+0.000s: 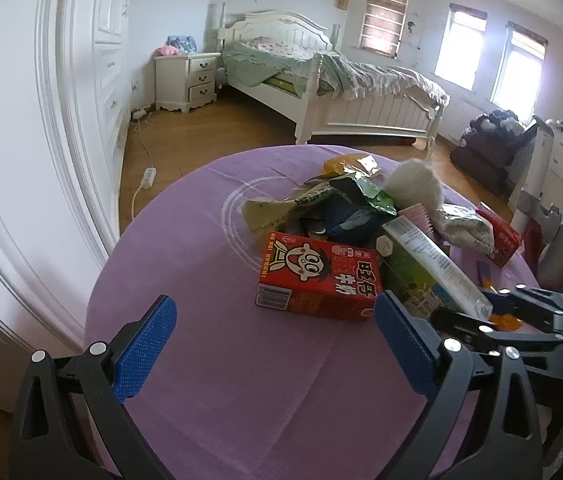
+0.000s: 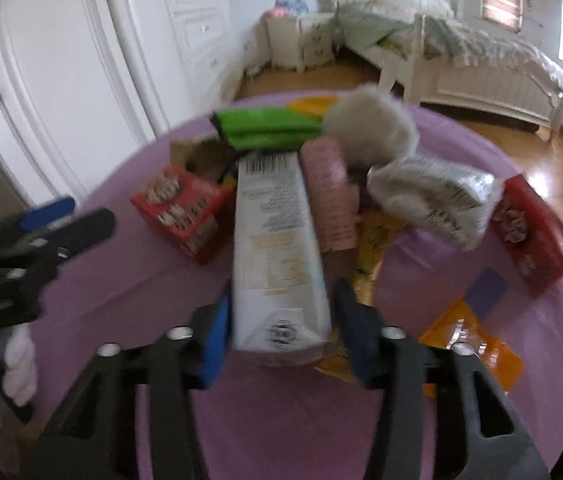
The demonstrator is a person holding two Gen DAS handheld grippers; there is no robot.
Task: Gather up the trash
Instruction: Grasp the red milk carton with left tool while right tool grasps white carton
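Observation:
A pile of trash lies on a round table with a purple cloth [image 1: 209,360]. A red milk carton [image 1: 317,276] lies on its side just ahead of my left gripper [image 1: 273,344], which is open and empty. My right gripper [image 2: 281,320] is shut on a tall white carton [image 2: 277,256], which also shows in the left wrist view [image 1: 433,268]. Behind it lie a pink box [image 2: 327,192], a green wrapper [image 2: 265,128], a white fluffy ball [image 2: 369,124], a crumpled white bag [image 2: 429,196], a second red carton [image 2: 533,232] and an orange wrapper [image 2: 469,344].
A white wardrobe [image 1: 81,80] stands left of the table. A white bed [image 1: 321,80] and nightstand [image 1: 187,80] stand across the wooden floor. A power strip with cable [image 1: 147,178] lies on the floor. A dark armchair [image 1: 489,144] stands at the right.

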